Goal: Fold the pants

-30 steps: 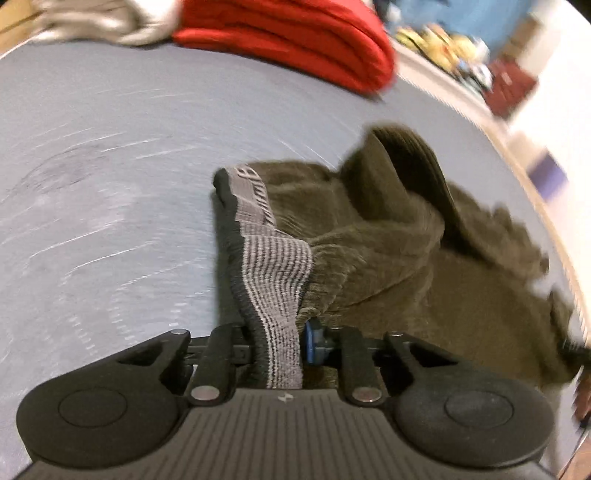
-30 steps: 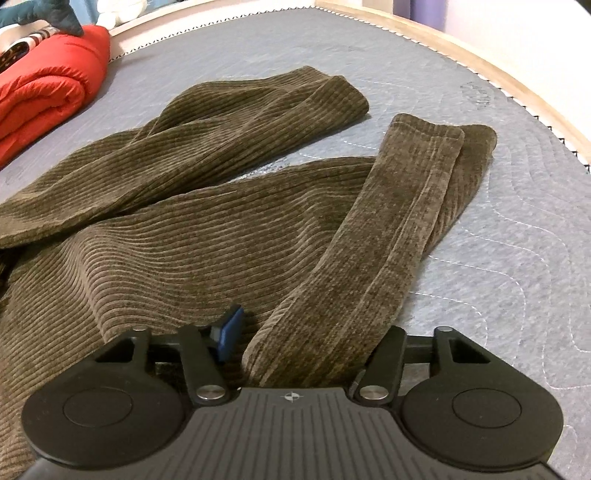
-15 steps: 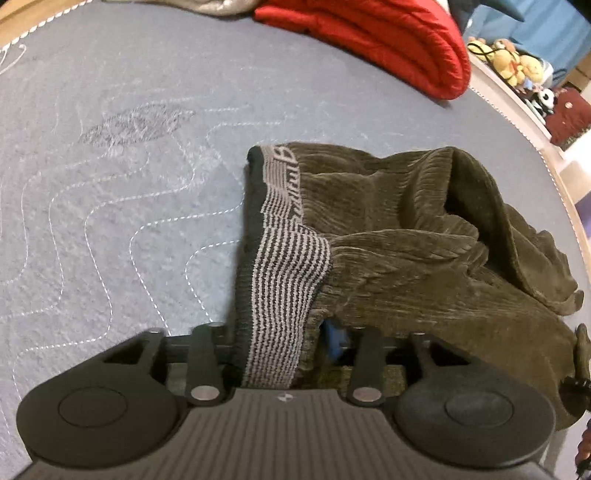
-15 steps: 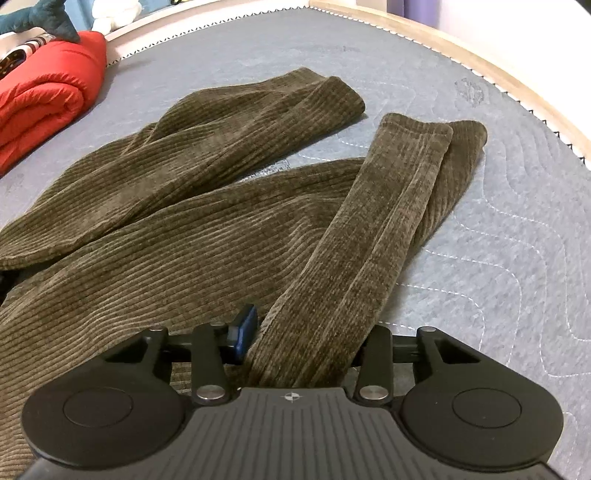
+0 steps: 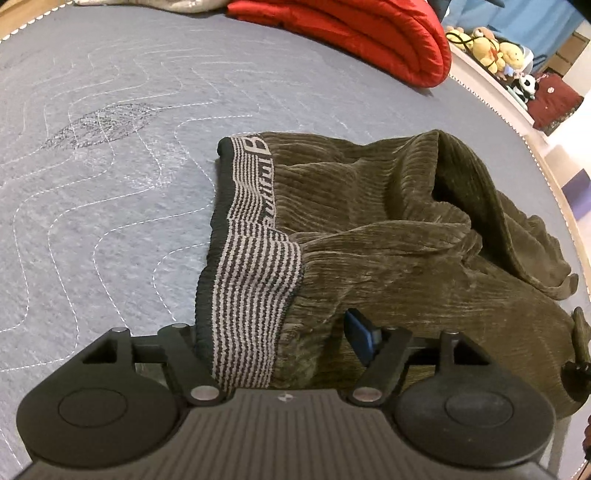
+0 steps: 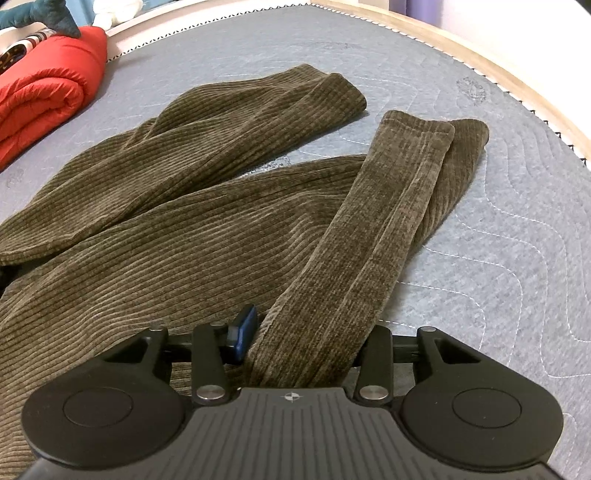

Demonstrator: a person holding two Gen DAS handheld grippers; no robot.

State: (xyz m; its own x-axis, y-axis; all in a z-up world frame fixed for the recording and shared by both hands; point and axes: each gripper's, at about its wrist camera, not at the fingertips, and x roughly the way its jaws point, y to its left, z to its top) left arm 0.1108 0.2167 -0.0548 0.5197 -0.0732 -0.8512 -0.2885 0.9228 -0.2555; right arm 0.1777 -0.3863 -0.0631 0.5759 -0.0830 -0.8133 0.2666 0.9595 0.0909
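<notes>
Olive corduroy pants [image 5: 388, 229] lie crumpled on a grey quilted mattress [image 5: 110, 184]. Their striped grey-and-black waistband [image 5: 251, 288] runs up between the fingers of my left gripper [image 5: 279, 332]. Its jaws are opening, and the blue pad [image 5: 360, 332] stands clear of the band. In the right wrist view both legs [image 6: 221, 155] stretch away across the mattress. The nearer leg is doubled back, and that folded strip [image 6: 369, 240] rises into my right gripper [image 6: 308, 336]. The right gripper is shut on it, its blue pad [image 6: 243, 332] against the strip's edge.
A rolled red quilt [image 5: 351, 33] lies at the far side of the mattress, also in the right wrist view as the red quilt [image 6: 44, 85]. Stuffed toys [image 5: 487, 48] sit on a shelf beyond. The wooden bed edge [image 6: 498, 74] curves along the right.
My left jaws have spread apart and let go of the waistband, and the left gripper has sunk a little toward the mattress. My right jaws have narrowed slightly on the folded leg.
</notes>
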